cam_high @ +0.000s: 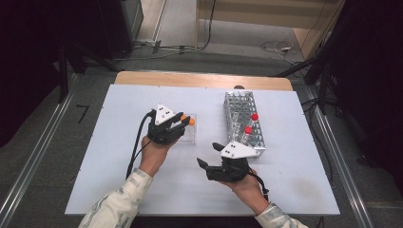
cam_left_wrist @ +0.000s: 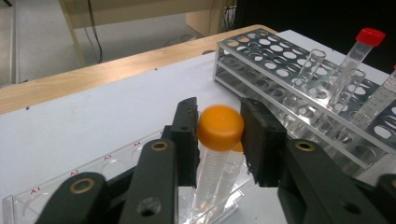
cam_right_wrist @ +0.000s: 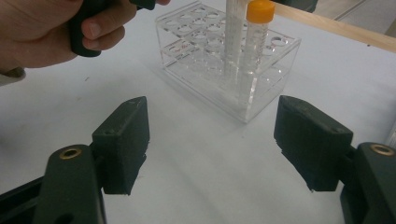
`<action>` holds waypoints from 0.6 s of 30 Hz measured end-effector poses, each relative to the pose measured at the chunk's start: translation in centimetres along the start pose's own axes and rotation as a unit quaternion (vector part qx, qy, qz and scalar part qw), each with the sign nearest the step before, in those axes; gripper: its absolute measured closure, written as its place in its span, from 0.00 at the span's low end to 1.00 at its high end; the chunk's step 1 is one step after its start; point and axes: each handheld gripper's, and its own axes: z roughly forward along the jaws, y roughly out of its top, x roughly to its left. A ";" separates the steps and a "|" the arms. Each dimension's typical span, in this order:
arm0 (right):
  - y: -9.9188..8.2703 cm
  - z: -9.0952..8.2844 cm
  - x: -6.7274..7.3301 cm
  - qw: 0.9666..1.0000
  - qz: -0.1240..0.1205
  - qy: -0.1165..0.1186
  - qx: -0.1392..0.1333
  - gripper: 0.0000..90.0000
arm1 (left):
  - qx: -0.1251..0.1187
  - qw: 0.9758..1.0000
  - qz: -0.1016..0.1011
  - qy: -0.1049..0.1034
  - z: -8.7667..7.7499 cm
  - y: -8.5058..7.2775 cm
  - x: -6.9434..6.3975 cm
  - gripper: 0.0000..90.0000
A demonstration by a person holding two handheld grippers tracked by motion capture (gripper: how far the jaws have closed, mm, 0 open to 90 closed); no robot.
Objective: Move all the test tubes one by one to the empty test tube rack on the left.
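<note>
Two grippers are held over a white bench [cam_high: 119,190]. The left gripper [cam_high: 182,123] is poised over a small clear rack [cam_high: 190,135] lying left of centre, and an orange-capped tube [cam_left_wrist: 219,128] is seen between its jaws in the left gripper view. The cap is touched by the left pad, while the right pad sits just beside it, so whether the tube is pinched cannot be told for certain. The tube stands nearly upright with its lower end in the clear rack, close against a second tube [cam_left_wrist: 233,163] just behind it. In the right gripper view an orange cap [cam_right_wrist: 260,11] is seen on a tube standing in that rack, with another tube just beside it.

The right gripper [cam_high: 207,154] is held near the bench's near edge, right of centre, with its jaws spread wide and nothing between them. Just beyond it a long metal rack [cam_high: 242,118] is laid, running from near to far, and two red-capped tubes [cam_high: 254,117] are stood in it. Clear uncapped tubes [cam_left_wrist: 310,65] are seen in the same rack.
</note>
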 end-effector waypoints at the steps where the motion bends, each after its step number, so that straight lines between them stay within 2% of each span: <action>1: 0.0 0.0 0.0 1.000 0.001 0.000 0.000 0.28 | -0.001 1.000 -0.002 0.000 0.0 0.0 0.0 0.71; 10: 0.0 -0.1 0.0 1.000 0.000 -0.001 -0.003 0.28 | -0.007 1.000 -0.015 -0.007 -0.6 0.2 0.0 0.63; 15: 0.0 -0.4 -0.1 1.000 0.000 -0.003 -0.005 0.28 | -0.011 1.000 -0.024 0.008 -1.1 0.4 -0.2 0.36; 18: -0.1 -0.9 -0.4 1.000 0.001 -0.006 -0.005 0.28 | -0.007 0.999 -0.039 0.012 -1.5 0.3 -0.2 0.21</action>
